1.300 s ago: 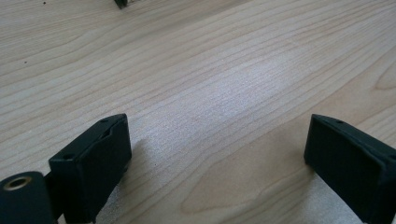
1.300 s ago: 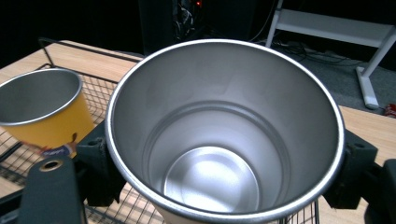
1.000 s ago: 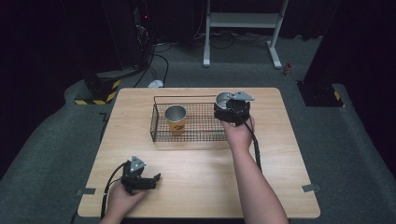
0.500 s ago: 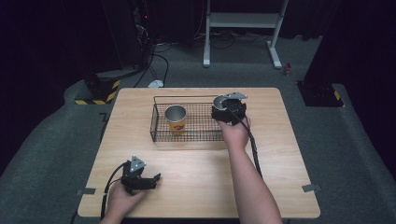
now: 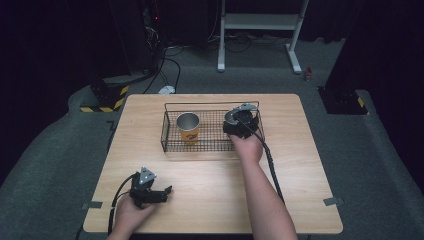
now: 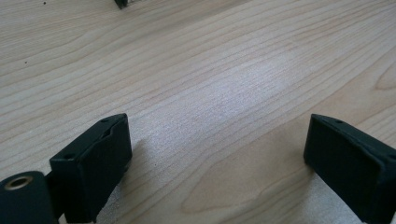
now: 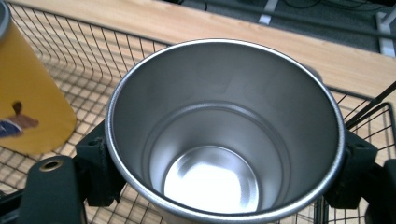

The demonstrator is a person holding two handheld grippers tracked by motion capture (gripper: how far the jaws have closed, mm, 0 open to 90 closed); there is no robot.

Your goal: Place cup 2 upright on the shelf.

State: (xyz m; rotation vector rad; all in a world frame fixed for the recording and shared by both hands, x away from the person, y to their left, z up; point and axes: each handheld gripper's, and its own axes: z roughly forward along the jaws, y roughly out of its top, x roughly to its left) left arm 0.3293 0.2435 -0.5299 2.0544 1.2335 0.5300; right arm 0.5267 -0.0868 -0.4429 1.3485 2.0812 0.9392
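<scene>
In the right gripper view the steel cup hides most of both jaws and is cut off by the bottom edge, so its base is out of sight. The yellow cup is cropped by the left edge and its printed label is too blurred to read. In the high view the right gripper covers the steel cup.

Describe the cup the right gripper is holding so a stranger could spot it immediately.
On the wooden table sits a black wire basket. Over its right end the right gripper grips a bare steel cup, empty and shiny inside. The other cup, at the basket's left, is yellow outside.
</scene>
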